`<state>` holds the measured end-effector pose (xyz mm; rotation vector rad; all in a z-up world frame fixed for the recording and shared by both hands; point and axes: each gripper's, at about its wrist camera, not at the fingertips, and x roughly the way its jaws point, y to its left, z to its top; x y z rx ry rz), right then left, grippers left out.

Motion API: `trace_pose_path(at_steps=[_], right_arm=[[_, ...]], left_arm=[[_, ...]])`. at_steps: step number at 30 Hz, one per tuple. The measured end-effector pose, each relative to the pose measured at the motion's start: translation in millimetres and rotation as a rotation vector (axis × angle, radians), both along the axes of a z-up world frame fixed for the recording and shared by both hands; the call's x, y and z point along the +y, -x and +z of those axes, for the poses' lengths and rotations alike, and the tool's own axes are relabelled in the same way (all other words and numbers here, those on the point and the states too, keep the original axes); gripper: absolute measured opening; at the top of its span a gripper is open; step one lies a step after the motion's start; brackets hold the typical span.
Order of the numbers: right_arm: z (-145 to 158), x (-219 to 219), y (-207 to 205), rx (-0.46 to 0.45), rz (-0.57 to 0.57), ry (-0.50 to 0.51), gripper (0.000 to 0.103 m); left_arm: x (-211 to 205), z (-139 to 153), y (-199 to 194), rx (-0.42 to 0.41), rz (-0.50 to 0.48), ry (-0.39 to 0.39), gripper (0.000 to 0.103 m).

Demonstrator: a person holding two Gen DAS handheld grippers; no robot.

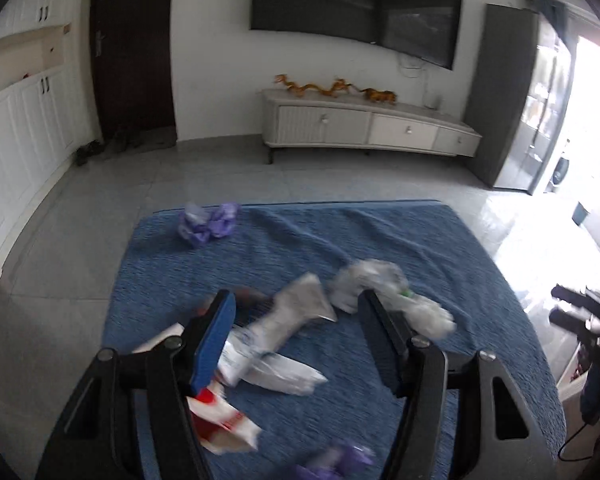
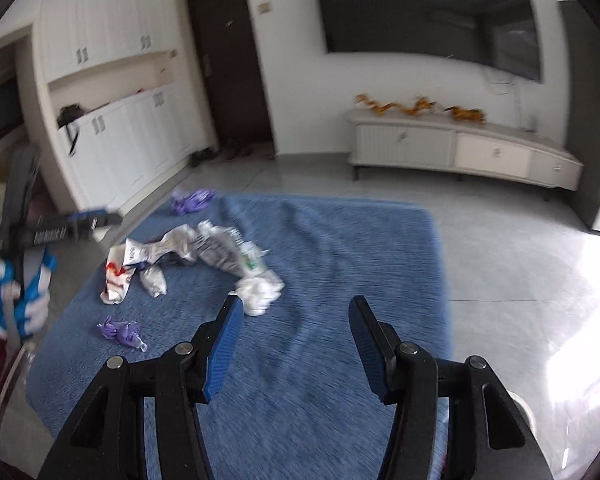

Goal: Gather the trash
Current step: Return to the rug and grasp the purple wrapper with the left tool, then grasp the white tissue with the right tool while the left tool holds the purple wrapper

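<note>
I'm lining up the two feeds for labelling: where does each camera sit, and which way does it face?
Left wrist: on the left gripper, looking down over the blue cloth at crumpled wrappers; its open fingers show.
Right wrist: on the right gripper, facing bare cloth; its open fingers and, at left, a gloved hand show.
Shared: cloth, purple wad, TV cabinet.

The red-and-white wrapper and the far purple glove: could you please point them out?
red-and-white wrapper point(image 2: 114, 280): right wrist view, its middle.
far purple glove point(image 1: 208, 224): left wrist view, its crumpled centre.

Open right gripper point(image 2: 296, 312) above blue cloth point(image 2: 340, 248) strewn with wrappers point(image 2: 204, 248).
</note>
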<state>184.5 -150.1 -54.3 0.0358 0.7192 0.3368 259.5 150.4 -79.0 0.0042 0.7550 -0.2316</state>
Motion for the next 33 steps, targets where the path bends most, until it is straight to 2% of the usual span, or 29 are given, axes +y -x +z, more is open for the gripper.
trace_pose_path(at_steps=[2, 8, 11, 18, 24, 25, 28, 33], right_arm=[[-12, 13, -16, 0.025, 0.036, 0.008, 0.053], [-41, 40, -56, 0.081, 0.115, 0.022, 0.058], [-53, 50, -71, 0.104, 0.14, 0.028, 0.058], [-74, 57, -97, 0.146, 0.139, 0.024, 0.058], [-85, 53, -104, 0.176, 0.129, -0.001, 0.058], [-86, 53, -104, 0.179, 0.129, -0.005, 0.058], [-88, 50, -104, 0.181, 0.125, -0.018, 0.053], [-89, 41, -103, 0.191, 0.125, -0.042, 0.033]], left_arm=[[20, -7, -33, 0.027, 0.034, -0.008, 0.071], [49, -32, -119, 0.091, 0.074, -0.092, 0.071], [55, -43, -159, 0.129, 0.067, -0.092, 0.071], [44, -71, -214, 0.227, 0.002, -0.066, 0.071], [27, -95, -234, 0.275, -0.019, -0.139, 0.071], [25, -99, -236, 0.283, -0.024, -0.148, 0.07], [18, -109, -237, 0.307, -0.051, -0.163, 0.052], [8, -114, -224, 0.291, -0.097, -0.218, 0.038]])
